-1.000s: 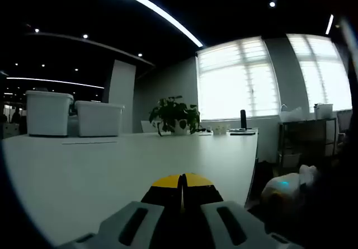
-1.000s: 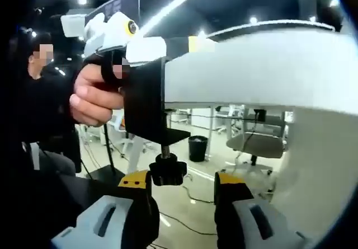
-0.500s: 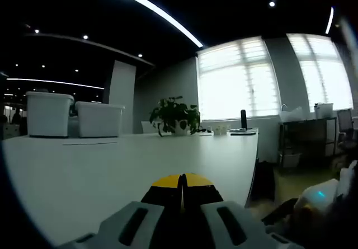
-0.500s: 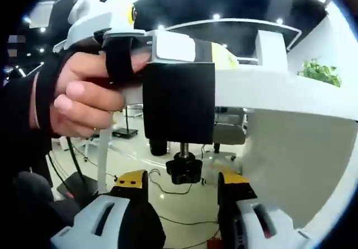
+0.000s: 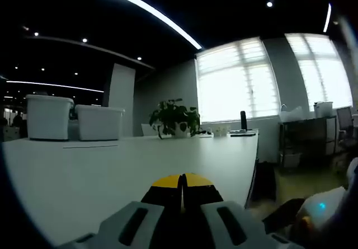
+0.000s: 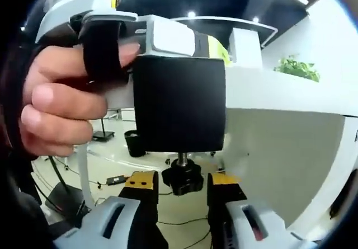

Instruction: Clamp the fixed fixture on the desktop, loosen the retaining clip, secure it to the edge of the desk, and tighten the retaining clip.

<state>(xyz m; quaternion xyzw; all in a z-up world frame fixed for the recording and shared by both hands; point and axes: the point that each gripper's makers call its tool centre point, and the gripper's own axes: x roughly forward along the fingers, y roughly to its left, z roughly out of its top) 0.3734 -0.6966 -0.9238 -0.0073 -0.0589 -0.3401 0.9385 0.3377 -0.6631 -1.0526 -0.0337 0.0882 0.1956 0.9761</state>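
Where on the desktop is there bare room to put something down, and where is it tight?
The desk is bare from the left gripper back to the white bins and potted plant. It is tight below the edge: the black clamp, its knob and the right gripper crowd together.

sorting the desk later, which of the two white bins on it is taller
The left white bin in the left gripper view; its top rises above the lower bin beside it.

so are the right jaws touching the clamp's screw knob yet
Cannot tell. In the right gripper view the right gripper straddles the black screw knob, but any gap at its jaws is unclear.
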